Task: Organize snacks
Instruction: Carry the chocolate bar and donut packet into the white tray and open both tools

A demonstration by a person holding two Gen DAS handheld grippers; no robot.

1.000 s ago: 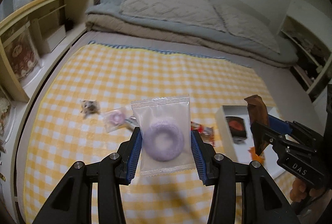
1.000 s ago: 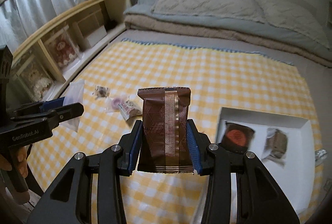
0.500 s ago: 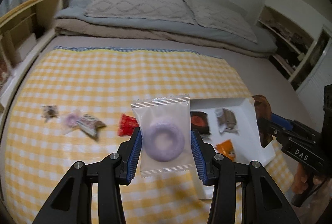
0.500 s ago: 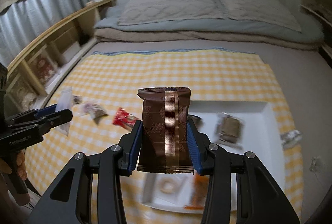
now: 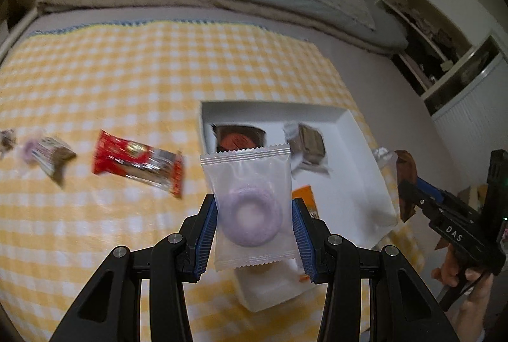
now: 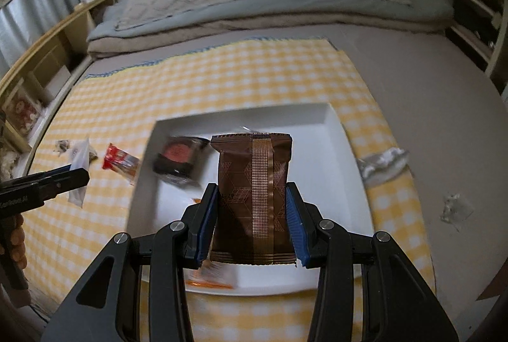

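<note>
My left gripper (image 5: pixel 254 215) is shut on a clear packet with a purple ring snack (image 5: pixel 250 208), held above the near left part of the white tray (image 5: pixel 358 148). My right gripper (image 6: pixel 252 208) is shut on a brown foil packet (image 6: pixel 252 196), held over the middle of the tray (image 6: pixel 336 158). The tray holds a dark packet with a red circle (image 5: pixel 238 140), a brown wrapped snack (image 5: pixel 309 145) and an orange packet (image 5: pixel 304 199). The right gripper also shows at the right of the left wrist view (image 5: pixel 409 186), the left gripper at the left of the right wrist view (image 6: pixel 76 180).
A red packet (image 5: pixel 136 161), a brown-and-white packet (image 5: pixel 50 151) and small wrapped snacks lie on the yellow checked cloth (image 5: pixel 127 72) left of the tray. Crumpled clear wrappers (image 6: pixel 381 164) lie right of the tray. Bedding lies behind, wooden shelves at the left.
Both grippers have moved right and toward the tray with their packets still held. The tray now lies right under and in front of both grippers.
</note>
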